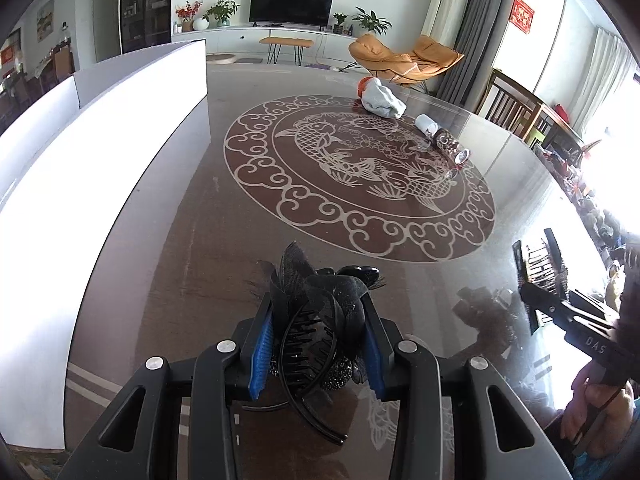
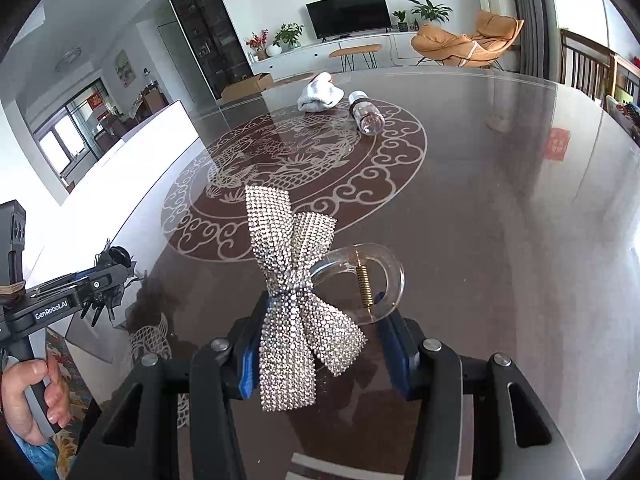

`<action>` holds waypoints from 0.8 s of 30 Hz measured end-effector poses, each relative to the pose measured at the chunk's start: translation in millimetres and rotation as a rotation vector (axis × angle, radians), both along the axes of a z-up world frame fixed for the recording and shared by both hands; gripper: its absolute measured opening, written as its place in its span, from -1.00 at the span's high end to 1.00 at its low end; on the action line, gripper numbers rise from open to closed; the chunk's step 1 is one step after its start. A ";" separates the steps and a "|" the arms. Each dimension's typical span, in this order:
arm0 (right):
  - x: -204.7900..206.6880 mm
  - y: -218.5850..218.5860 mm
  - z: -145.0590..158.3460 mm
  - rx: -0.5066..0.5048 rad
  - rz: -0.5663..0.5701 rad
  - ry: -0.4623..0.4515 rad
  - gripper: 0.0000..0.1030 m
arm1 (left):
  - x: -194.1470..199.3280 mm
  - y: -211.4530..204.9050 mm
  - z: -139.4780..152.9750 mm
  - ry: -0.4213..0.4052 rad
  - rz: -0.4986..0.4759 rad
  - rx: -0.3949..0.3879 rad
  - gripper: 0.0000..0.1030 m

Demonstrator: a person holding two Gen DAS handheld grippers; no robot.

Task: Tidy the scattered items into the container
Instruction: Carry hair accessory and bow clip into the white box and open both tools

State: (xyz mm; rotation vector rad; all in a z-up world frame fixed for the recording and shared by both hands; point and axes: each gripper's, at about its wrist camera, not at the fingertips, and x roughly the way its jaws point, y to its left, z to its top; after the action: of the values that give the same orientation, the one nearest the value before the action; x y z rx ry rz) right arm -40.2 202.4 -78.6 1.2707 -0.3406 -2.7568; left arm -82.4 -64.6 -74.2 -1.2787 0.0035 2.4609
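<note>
My left gripper (image 1: 317, 304) is shut on a black mesh-bow hair claw (image 1: 308, 276), held just above the glass table. The same gripper and clip show at the left edge of the right wrist view, left gripper (image 2: 108, 276). My right gripper (image 2: 326, 308) is shut on a clear hair claw with a rhinestone bow (image 2: 292, 280), also lifted off the table. The tall white container (image 1: 120, 120) stands along the table's left side. A rolled pale cloth (image 1: 382, 100) and a small white-capped bottle (image 1: 444, 138) lie on the far side.
The glass table (image 1: 200, 240) carries a round fish emblem (image 1: 360, 180) in the middle. Wooden chairs (image 1: 516, 108) stand past its right edge. A hand (image 2: 28, 396) grips the left tool's handle. The right gripper (image 1: 536, 296) enters from the right in the left wrist view.
</note>
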 end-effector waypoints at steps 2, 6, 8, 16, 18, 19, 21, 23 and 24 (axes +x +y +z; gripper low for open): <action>-1.5 -12.6 1.5 0.049 0.048 0.000 0.02 | 1.5 -4.6 13.7 0.015 -0.001 0.019 0.25; -22.2 -45.0 19.2 0.069 0.137 0.012 0.02 | -1.4 -36.3 59.2 0.091 0.039 0.064 0.25; -36.7 -68.7 37.0 0.061 0.192 0.042 0.02 | -6.9 -65.3 81.2 0.130 0.082 0.061 0.25; -89.5 -258.2 126.5 -0.015 0.553 0.176 0.02 | -35.8 -232.0 118.0 0.161 0.371 -0.032 0.25; -95.9 -309.0 136.2 -0.014 0.643 0.178 0.02 | -42.7 -264.9 116.0 0.138 0.424 -0.070 0.25; -97.1 -329.8 137.4 -0.009 0.679 0.178 0.02 | -46.2 -279.4 112.5 0.123 0.447 -0.085 0.25; -101.4 -372.2 133.1 0.010 0.747 0.163 0.02 | -53.0 -303.7 102.3 0.076 0.483 -0.099 0.25; -107.6 -406.7 118.4 0.010 0.797 0.101 0.01 | -60.1 -318.9 90.8 0.015 0.494 -0.104 0.22; -112.0 -419.1 108.3 0.005 0.817 0.051 0.00 | -63.8 -323.4 84.7 -0.017 0.496 -0.116 0.10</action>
State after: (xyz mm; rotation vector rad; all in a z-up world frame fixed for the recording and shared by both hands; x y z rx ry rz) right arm -152.2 -216.7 29.7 1.0204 0.1668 -2.0756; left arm -146.2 -388.0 10.5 -1.4959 -0.2008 2.8978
